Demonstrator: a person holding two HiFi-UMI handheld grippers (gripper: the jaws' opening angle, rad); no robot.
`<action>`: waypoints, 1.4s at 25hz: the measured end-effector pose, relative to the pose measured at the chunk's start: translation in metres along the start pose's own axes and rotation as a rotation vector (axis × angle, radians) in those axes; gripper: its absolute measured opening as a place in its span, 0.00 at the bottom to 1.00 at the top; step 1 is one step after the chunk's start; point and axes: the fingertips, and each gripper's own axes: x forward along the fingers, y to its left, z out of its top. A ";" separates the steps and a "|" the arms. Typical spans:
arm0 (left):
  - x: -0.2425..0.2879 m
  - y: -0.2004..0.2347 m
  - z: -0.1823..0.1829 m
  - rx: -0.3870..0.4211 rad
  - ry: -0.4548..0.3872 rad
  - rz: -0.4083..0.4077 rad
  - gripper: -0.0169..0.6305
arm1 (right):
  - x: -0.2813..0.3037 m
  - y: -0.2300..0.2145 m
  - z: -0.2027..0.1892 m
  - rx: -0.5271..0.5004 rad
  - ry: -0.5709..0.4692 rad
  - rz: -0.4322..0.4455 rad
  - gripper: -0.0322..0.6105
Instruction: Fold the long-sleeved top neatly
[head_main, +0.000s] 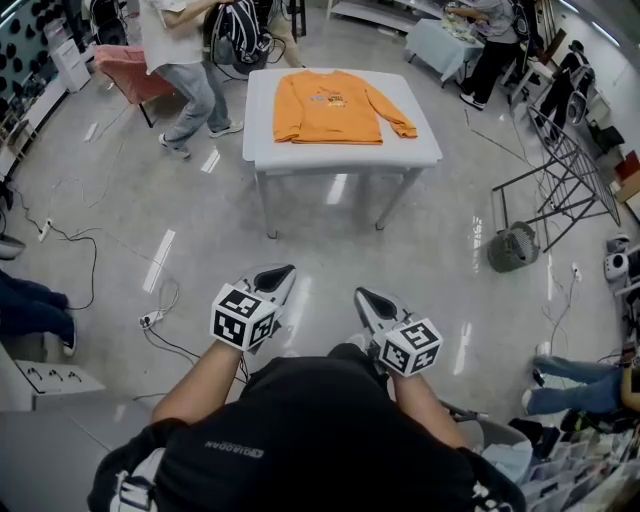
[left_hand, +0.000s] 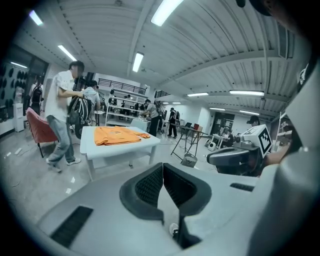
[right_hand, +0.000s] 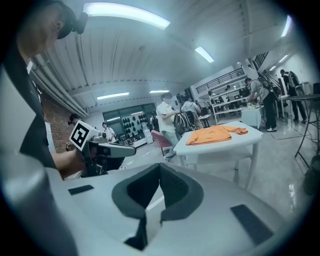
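The orange top (head_main: 335, 107) lies spread on the white table (head_main: 425, 150) at the top centre of the head view, well apart from both grippers. The left gripper (head_main: 283, 272) and right gripper (head_main: 363, 296) sit low in the frame, jaws pressed together on nothing. A person (head_main: 185, 60) walks by the table's left edge; a metal rack (head_main: 565, 170) and a fan (head_main: 513, 247) stand at the right.

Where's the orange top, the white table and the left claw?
orange top (head_main: 328, 108): head view, chest middle.
white table (head_main: 405, 152): head view, bare front right corner.
left claw (head_main: 283, 272): head view, its closed tips.
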 end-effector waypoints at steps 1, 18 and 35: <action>0.000 0.000 0.000 0.002 0.000 -0.002 0.04 | 0.000 -0.001 0.000 0.000 0.002 -0.003 0.06; 0.030 -0.003 0.000 -0.012 0.033 0.006 0.04 | -0.005 -0.033 0.003 0.049 0.005 -0.012 0.06; 0.173 0.026 0.101 -0.001 0.005 0.065 0.04 | 0.034 -0.198 0.091 0.038 -0.053 0.004 0.06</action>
